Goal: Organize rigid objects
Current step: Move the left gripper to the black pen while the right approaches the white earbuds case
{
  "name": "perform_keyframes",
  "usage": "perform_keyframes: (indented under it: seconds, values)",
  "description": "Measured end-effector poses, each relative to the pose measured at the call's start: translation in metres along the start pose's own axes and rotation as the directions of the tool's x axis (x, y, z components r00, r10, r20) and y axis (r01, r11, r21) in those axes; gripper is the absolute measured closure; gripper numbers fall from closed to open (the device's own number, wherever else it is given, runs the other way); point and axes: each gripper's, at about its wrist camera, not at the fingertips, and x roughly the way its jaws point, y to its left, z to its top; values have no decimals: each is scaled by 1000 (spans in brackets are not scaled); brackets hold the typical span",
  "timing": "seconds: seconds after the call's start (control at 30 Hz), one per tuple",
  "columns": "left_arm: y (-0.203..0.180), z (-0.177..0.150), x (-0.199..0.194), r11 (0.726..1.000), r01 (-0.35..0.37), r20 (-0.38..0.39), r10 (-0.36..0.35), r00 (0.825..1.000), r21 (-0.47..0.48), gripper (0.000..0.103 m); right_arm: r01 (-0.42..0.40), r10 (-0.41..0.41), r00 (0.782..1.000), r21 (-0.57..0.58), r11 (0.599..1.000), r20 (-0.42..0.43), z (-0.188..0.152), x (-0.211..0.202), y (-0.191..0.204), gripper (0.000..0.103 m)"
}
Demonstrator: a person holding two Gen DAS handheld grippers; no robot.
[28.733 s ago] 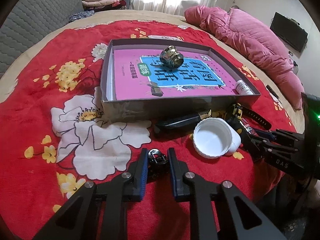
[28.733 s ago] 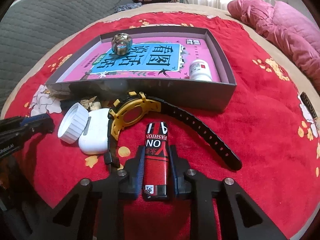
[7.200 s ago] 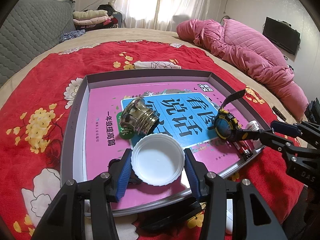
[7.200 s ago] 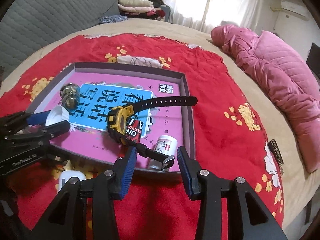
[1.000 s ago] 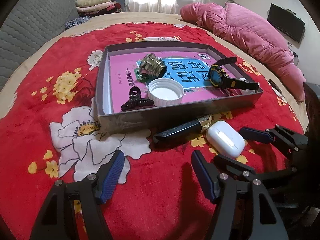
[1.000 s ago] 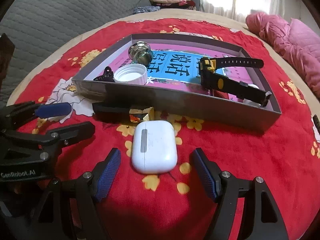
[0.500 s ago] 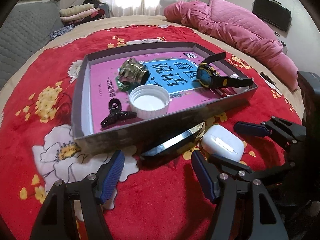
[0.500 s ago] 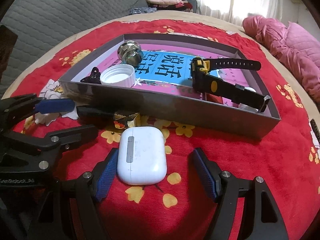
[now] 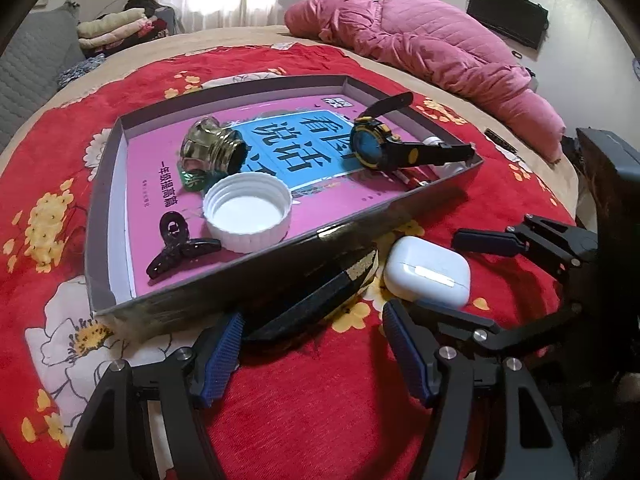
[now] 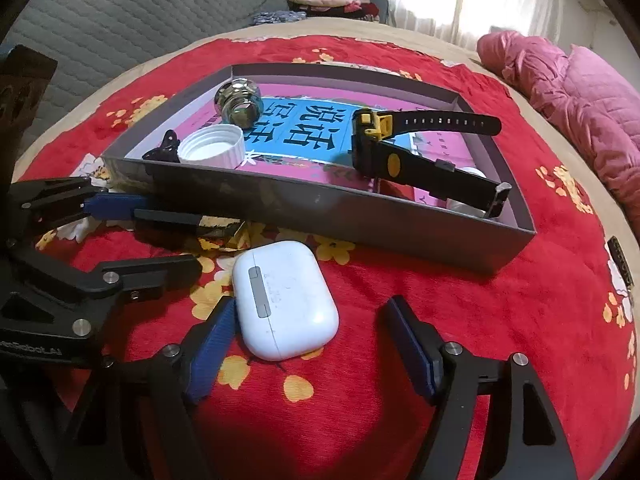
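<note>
— The white earbud case (image 10: 285, 300) first: where is it?

— On the red floral blanket (image 10: 460, 308), outside the grey tray (image 10: 344, 216), just in front of its near wall. My right gripper (image 10: 310, 346) is spread wide around it; the case sits close against my left blue pad (image 10: 212, 352), well apart from the other. I hold nothing there.

— And your left gripper (image 9: 316, 354)?

— Also wide open and empty. Its pads straddle the near end of a long black bar (image 9: 316, 300) that lies along the tray wall, beside the case. One pad looks very near the bar; whether it touches I cannot tell.

— What sits in the tray?

— A white bottle cap (image 9: 247, 211) with its open side up, a black hair claw (image 9: 178, 244) just beside it, a shiny metal fitting (image 9: 210, 150) on its side, and a black-and-yellow watch (image 9: 384, 146) propped up on the pink and blue book cover (image 9: 280, 140). A small white bottle (image 9: 444, 166) peeks from behind the watch strap.
</note>
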Motion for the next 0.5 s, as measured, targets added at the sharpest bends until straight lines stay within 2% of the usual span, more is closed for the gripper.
perform_keyframes:
  seconds: [0.1, 0.33, 0.5]
  values:
    - [-4, -1, 0, 1000, 14, -10, -14, 1000, 21, 34, 3, -3, 1000, 11, 1000, -2, -1, -1, -3, 27]
    - [-22, -7, 2, 994, -11, -34, 14, 999, 109, 34, 17, -16, 1000, 19, 1000, -10, -3, -4, -9, 27]
    - [-25, -8, -2, 994, 11, -33, -7, 999, 111, 34, 25, -25, 1000, 17, 1000, -14, -4, -5, -13, 27]
